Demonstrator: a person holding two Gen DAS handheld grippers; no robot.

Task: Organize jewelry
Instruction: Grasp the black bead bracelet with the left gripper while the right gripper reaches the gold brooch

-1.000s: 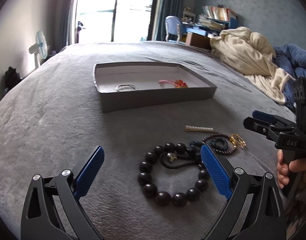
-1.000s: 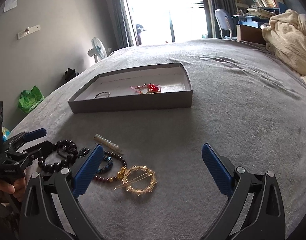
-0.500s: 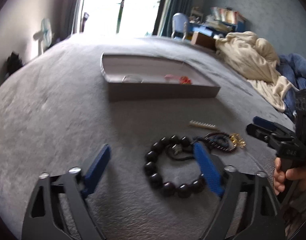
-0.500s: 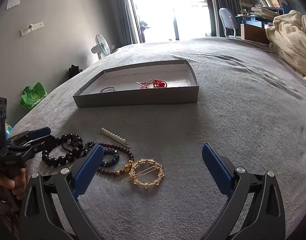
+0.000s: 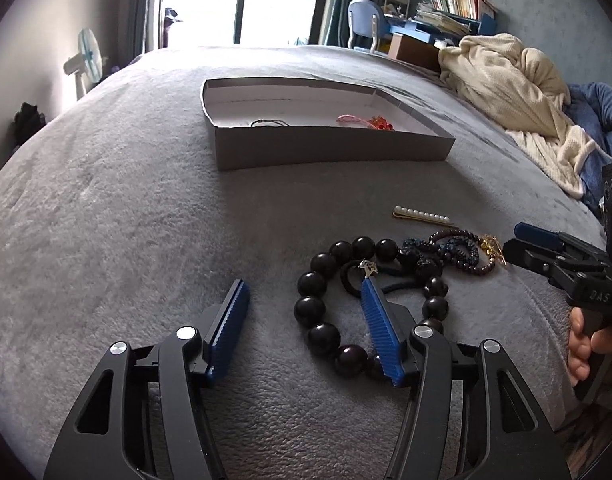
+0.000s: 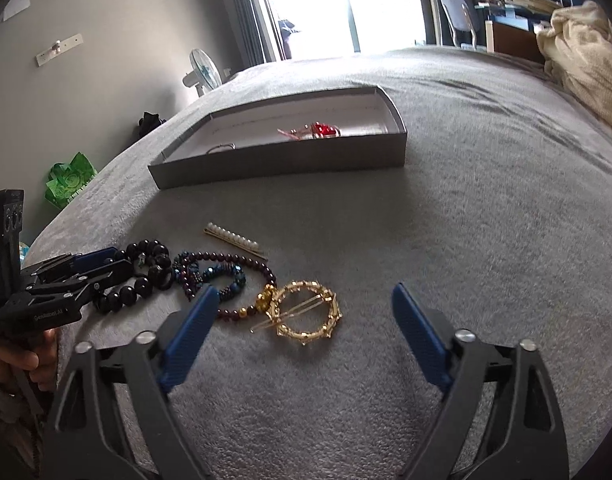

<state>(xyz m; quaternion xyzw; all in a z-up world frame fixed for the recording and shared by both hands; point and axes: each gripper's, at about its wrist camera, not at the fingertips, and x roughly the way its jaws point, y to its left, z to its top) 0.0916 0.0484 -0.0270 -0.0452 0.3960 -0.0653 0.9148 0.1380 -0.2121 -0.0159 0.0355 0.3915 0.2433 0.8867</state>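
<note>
Left hand lined up on the big black beads

My left gripper (image 5: 304,300) is spread wide, its right finger over the black bead bracelet (image 5: 326,304), whose ring lies just ahead-right on the blanket. My right gripper (image 6: 304,308), also wide, holds nothing; the gold hoop (image 6: 308,312) lies between its 2 tips.

Bracelets (image 6: 210,276) before tray (image 6: 282,164), apparently apart.

Right gripper (image 6: 302,304) gapes above the gold hair ring (image 6: 308,312) on the blanket (image 6: 486,220).
</note>
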